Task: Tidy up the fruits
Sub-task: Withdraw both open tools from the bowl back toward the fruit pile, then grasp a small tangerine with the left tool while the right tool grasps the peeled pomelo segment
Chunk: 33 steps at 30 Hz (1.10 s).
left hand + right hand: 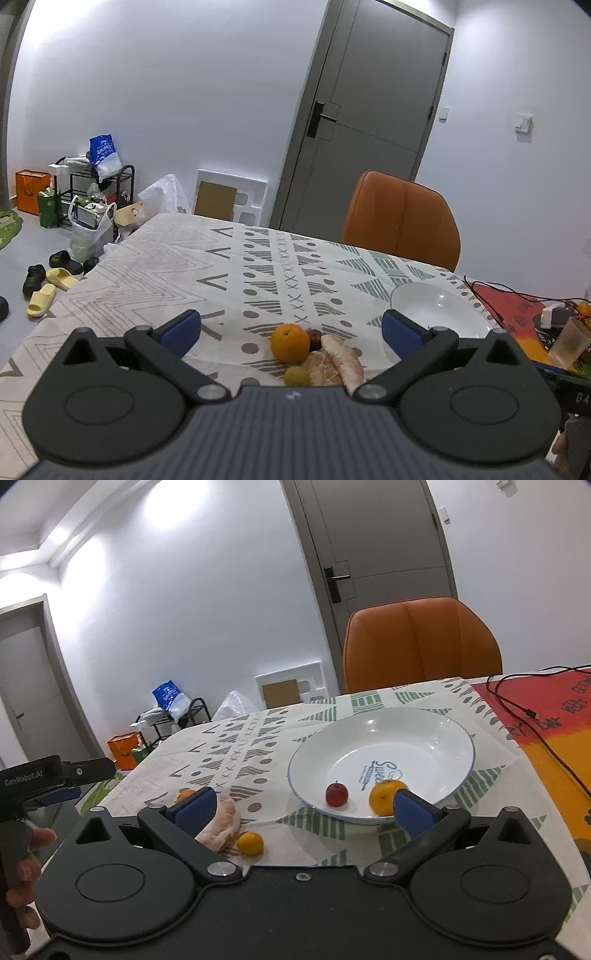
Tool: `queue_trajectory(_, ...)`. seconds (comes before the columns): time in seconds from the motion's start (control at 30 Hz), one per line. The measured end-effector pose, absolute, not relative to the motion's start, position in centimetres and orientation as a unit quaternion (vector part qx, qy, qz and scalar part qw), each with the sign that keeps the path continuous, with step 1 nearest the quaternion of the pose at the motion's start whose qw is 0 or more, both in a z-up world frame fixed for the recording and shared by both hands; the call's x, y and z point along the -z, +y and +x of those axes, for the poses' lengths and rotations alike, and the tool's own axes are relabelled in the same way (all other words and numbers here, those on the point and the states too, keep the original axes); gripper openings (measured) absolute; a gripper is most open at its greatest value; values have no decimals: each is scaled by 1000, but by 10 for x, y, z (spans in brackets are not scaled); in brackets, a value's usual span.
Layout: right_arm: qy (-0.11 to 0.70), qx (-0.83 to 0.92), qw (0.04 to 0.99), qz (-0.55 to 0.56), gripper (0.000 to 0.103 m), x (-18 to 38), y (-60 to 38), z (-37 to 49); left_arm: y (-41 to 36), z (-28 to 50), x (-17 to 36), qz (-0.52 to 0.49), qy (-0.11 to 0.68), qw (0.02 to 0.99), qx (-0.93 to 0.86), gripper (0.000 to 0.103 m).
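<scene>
A white plate [436,734] sits on the patterned tablecloth and holds a small red fruit [336,794] and an orange [384,796]. Left of it lie peeled pomelo pieces [223,821], a small yellow citrus [250,843] and another orange [185,794], partly hidden. My right gripper [303,808] is open and empty, in front of the plate. In the left wrist view an orange [290,342], a dark red fruit [315,338], pomelo segments [334,360] and a small yellow-green fruit [296,376] lie together; the plate [437,308] is to the right. My left gripper [291,328] is open and empty above them.
An orange chair [421,642] stands behind the table. A black cable [535,716] runs over the red cloth [546,709] at the right. A plastic cup [570,341] and charger [554,317] stand at the right. Bags and shoes [48,280] lie on the floor left.
</scene>
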State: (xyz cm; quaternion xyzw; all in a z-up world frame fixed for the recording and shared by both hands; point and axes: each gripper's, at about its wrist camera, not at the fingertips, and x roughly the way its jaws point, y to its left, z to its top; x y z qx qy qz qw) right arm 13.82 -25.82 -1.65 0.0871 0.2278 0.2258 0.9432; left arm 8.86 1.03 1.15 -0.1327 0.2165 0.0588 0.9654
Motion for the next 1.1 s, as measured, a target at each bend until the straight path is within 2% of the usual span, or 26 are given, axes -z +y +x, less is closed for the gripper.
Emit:
queue_trajectory(0.47, 242, -252, 934, 70, 103, 20, -244, 135, 22, 82, 7, -129, 243, 961, -34, 100)
queue_trajectory(0.57, 244, -258, 932, 68, 101, 22, -239, 135, 23, 83, 10, -132, 248, 959, -28, 92)
queue_trajectory(0.83, 260, -269, 925, 61, 84, 27, -231, 138, 20, 90, 23, -135, 267, 954, -14, 72)
queue_trajectory(1.1, 273, -282, 918, 58, 76, 34, -224, 141, 25, 96, 36, -140, 288, 947, -16, 59)
